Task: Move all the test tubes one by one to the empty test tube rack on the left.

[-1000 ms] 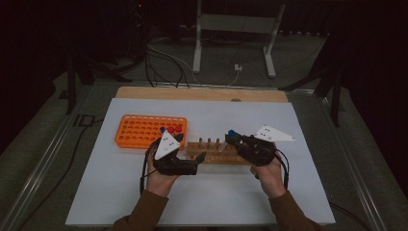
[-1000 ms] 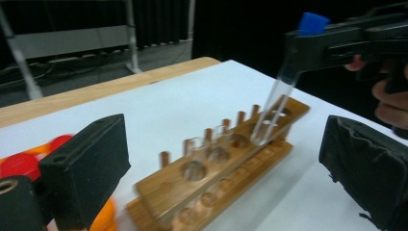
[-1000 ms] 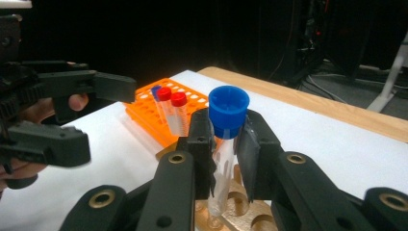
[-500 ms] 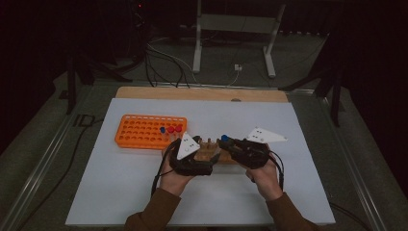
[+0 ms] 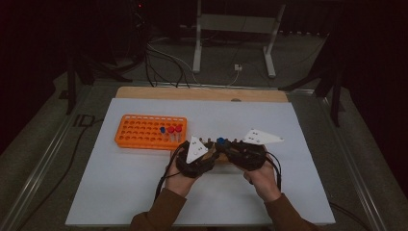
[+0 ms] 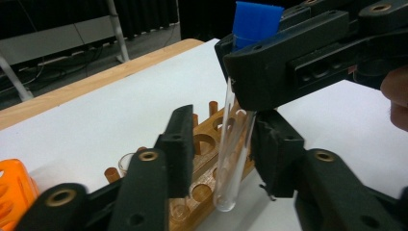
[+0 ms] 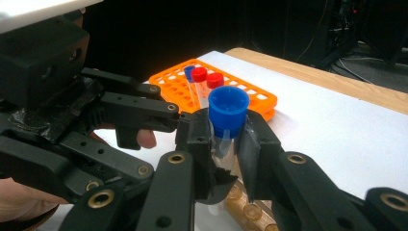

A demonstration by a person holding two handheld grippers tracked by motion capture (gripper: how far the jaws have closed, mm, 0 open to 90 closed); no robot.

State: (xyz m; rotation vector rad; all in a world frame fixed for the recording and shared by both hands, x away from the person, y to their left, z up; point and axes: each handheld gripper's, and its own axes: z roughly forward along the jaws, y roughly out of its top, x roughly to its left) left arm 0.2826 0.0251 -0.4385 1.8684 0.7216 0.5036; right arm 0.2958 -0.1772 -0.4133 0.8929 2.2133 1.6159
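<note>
You held the blue-capped tube (image 6: pixel 235 139) in the right gripper (image 7: pixel 225 144), its jaws pinching the glass just under the blue cap (image 7: pixel 229 109), above the near end of the wooden rack (image 6: pixel 211 159) on the desk (image 5: pixel 288 125). The left gripper (image 6: pixel 219 154) had come in lower down, its jaws spread on either side of the tube's body; one pad looked close to the glass, but whether it touched was hard to tell. The step in hand looked like a handover, or a steadying grip, so to do it well you needed to close the left jaws squarely on the bare glass below the right gripper's hold before letting the right jaws ease off, and to squeeze gently, since a smooth round tube can slip or twist. The tube's long axis stood nearly upright, leaning slightly, with the cap pointing up and the rounded bottom pointing down toward the rack's holes. The orange rack (image 5: pixel 149 131), with its capped tubes (image 7: pixel 202 82), sat just beyond on the person's left.
</note>
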